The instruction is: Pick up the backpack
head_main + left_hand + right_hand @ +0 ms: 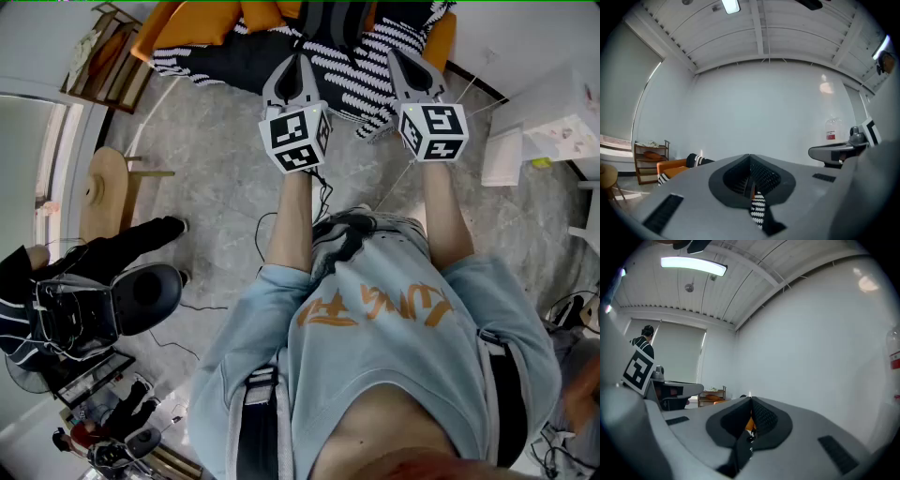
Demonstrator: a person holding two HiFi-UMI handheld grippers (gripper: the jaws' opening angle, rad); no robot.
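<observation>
The left hand-held gripper [298,61] and the right hand-held gripper [401,56] are pointing level, side by side, each with its jaws pressed together on nothing. What seems to be the backpack [330,19], a dark shape, is lying beyond them on the orange sofa [202,19], amid black-and-white striped fabric [361,84].
</observation>
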